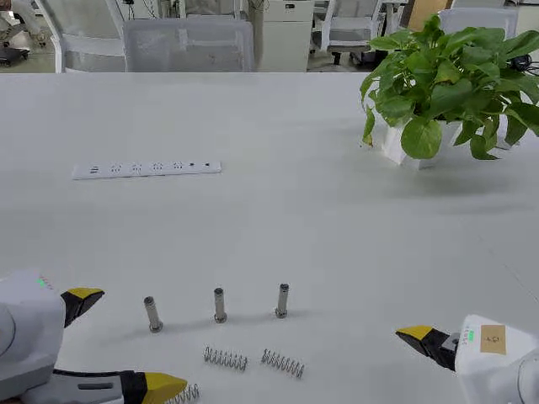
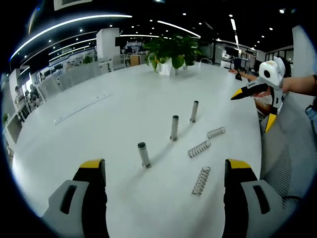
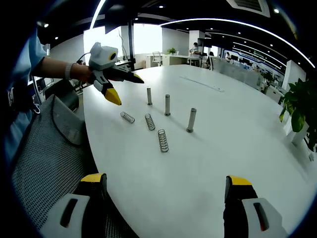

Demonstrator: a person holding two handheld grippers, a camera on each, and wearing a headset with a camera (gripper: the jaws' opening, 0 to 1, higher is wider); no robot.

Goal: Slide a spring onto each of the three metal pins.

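Three metal pins stand upright in a row on the white table: left pin (image 1: 152,314), middle pin (image 1: 220,305), right pin (image 1: 282,300). All three are bare. In front of them lie two springs (image 1: 226,359) (image 1: 282,363), and a third spring (image 1: 185,394) lies by the left gripper's lower finger. My left gripper (image 2: 165,166) is open and empty, just left of the pins (image 2: 174,128). At the near right my right gripper (image 3: 166,179) is open and empty, well back from the springs (image 3: 149,121); one yellow fingertip (image 1: 417,335) shows in the head view.
A white power strip (image 1: 146,169) lies at mid-left of the table. A potted green plant (image 1: 446,84) stands at the far right. Office chairs (image 1: 189,44) line the far edge. The table's near edge runs just behind both grippers.
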